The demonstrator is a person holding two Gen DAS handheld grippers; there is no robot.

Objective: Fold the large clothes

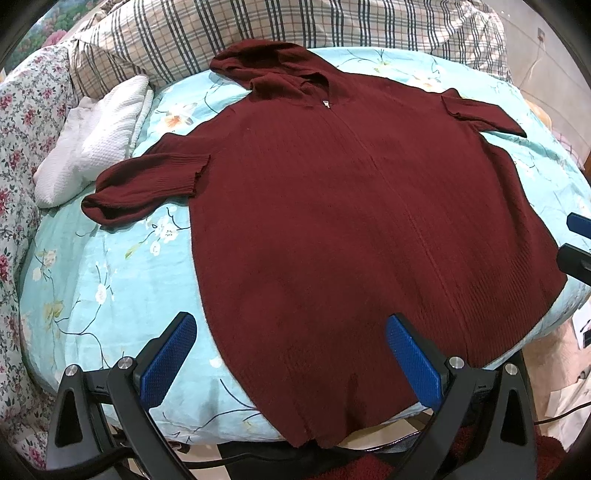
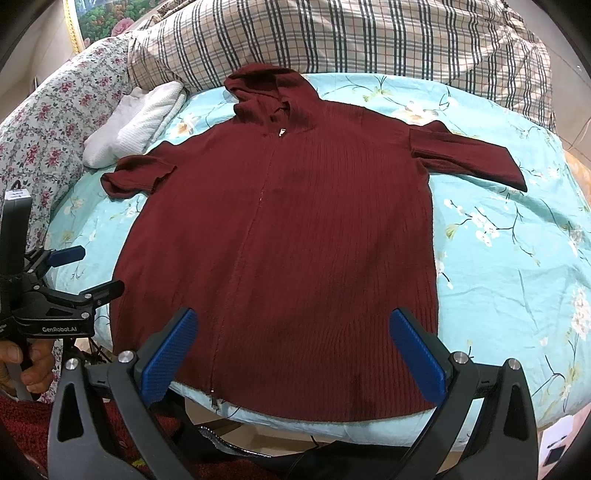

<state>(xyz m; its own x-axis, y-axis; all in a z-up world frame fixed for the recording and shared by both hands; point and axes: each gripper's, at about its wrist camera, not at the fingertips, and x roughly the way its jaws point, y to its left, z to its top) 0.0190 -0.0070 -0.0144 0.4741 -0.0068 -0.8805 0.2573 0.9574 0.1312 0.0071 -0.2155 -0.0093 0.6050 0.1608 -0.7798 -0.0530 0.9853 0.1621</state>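
Observation:
A dark red hooded zip cardigan (image 1: 351, 206) lies spread flat, front up, on a light blue floral bedsheet (image 1: 110, 288); it also shows in the right wrist view (image 2: 295, 240). Its hood points away and both short sleeves stretch sideways. My left gripper (image 1: 291, 354) is open and empty, hovering above the hem near the garment's left lower edge. My right gripper (image 2: 293, 350) is open and empty above the hem at the middle. The left gripper also shows at the left of the right wrist view (image 2: 85, 269), open.
A folded white textured cloth (image 1: 92, 140) lies left of the left sleeve. A plaid blanket (image 1: 258, 33) is bunched behind the hood. A floral quilt (image 1: 22, 147) lies along the left side. The bed's near edge drops to a dark red rug (image 2: 22, 417).

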